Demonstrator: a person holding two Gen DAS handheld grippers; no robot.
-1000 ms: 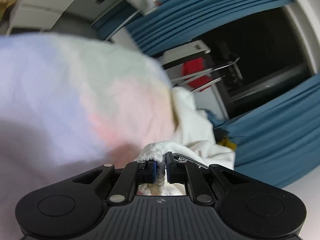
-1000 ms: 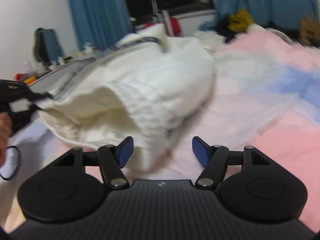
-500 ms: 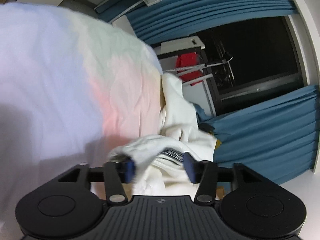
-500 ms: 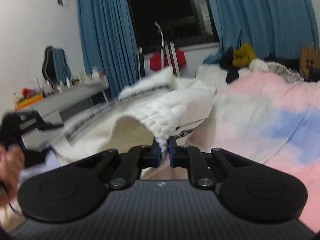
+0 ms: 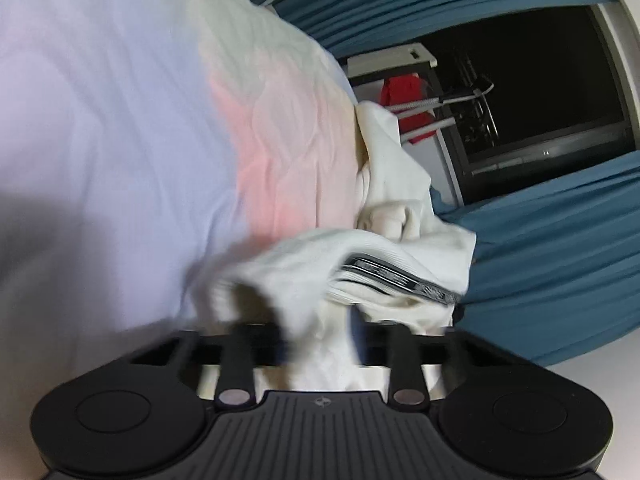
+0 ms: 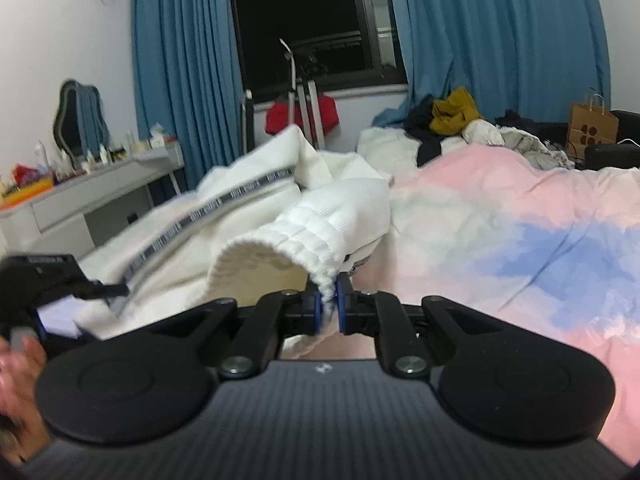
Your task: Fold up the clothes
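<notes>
The white garment — thick, ribbed at the cuff, with a grey lettered tape along one seam — lies bunched on the pastel bedspread, partly raised off it. The right gripper has its fingers pressed together on the gathered elastic cuff, with only the pinched fabric between the blue pads. The left gripper is blurred; its fingers stand partly apart with white cloth lying between them, and whether they actually hold it I cannot tell. In the right wrist view that gripper shows at the far left, near the taped seam.

The step in hand looks like getting both ends held so the piece can be spread flat. To do it well, the left fingers should close on a single edge near the taped seam rather than on a wad of layers. Then the two grippers should draw apart evenly — enough to take the slack out, not enough to pull the elastic from the right fingers. Lowering the cloth onto the bedspread while taut should keep creases out of the first fold.
</notes>
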